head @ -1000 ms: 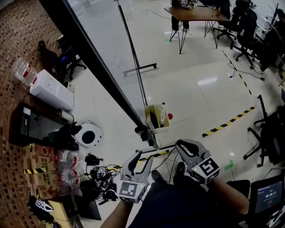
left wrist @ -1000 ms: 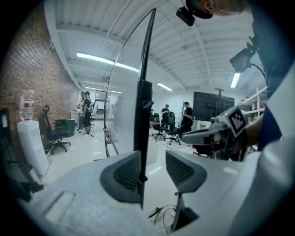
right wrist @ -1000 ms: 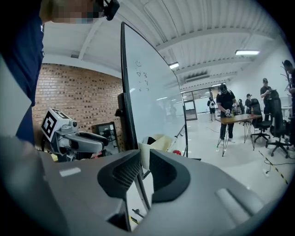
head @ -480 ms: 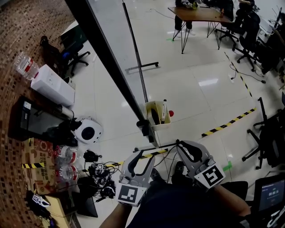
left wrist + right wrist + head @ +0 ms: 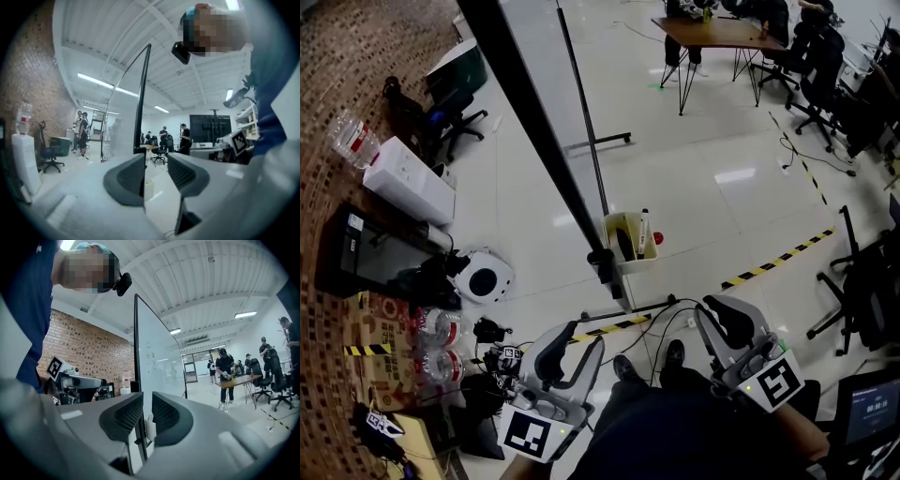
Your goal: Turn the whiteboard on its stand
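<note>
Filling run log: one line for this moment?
phase: pre-grasp | left gripper: empty, jaws just closing | right gripper: open, empty | whiteboard: untouched

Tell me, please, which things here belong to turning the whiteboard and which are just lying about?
Job: tall black-framed whiteboard; its black metal stand; left gripper; right gripper.
Lying about: white rectangular box; round white device; clear plastic bottles; brown wooden table.

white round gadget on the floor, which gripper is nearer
Left. The left gripper, its empty jaws having just been closing, is below-right of the white round gadget; the right gripper is much farther right, past the whiteboard.
</note>
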{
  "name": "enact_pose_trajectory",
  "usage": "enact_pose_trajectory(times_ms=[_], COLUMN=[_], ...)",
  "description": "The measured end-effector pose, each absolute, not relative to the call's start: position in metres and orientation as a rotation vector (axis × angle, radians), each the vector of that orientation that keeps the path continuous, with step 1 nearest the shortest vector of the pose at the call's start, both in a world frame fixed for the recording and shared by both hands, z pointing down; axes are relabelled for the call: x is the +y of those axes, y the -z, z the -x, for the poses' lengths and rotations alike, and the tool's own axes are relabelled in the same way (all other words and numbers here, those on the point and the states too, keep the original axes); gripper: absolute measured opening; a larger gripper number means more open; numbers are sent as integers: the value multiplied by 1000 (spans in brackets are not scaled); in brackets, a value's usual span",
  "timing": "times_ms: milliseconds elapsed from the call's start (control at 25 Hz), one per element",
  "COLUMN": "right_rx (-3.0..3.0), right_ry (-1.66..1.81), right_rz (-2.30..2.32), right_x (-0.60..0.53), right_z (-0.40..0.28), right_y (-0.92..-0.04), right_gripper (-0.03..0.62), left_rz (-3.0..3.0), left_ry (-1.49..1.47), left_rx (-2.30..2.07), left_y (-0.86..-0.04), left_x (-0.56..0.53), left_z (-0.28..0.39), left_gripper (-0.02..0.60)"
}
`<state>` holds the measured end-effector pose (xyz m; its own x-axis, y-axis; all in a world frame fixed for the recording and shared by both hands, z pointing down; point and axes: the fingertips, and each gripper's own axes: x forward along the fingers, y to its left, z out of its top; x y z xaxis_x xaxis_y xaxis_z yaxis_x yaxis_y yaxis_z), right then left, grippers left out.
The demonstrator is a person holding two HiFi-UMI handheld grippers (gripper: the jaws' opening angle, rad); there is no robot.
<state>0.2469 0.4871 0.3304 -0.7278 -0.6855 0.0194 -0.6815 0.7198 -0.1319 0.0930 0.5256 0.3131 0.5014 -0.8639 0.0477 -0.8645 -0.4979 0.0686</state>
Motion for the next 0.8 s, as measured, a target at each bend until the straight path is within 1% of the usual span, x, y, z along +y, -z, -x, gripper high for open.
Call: enact_pose_trajectory(times_ms=[160,320,480,680,800], right_rx=[2856,2812,2850,2874,2851], right_ry=[241,303,233,192,234], right_rz=[1226,1249,1188,1162,1144], right_x=[487,496,516,526,530], right_z=[-251,-245,-244,-267,-282], right_y=[-339,-344,-342,-341,-344], right_gripper=[63,61,61,57,52], left_rz=[-2663,-2683,-2663,-2601,-2612], left_ry=[30,-7,-41,-28,-49], left_rx=[-1479,-1390,-1428,-1445,-1497], left_y=[-322,-332,-340,-351,-354], left_x=[524,532,542,547,548], left_z=[-113,-132,-144,-180,-200], left_gripper=[156,155,153,146,130])
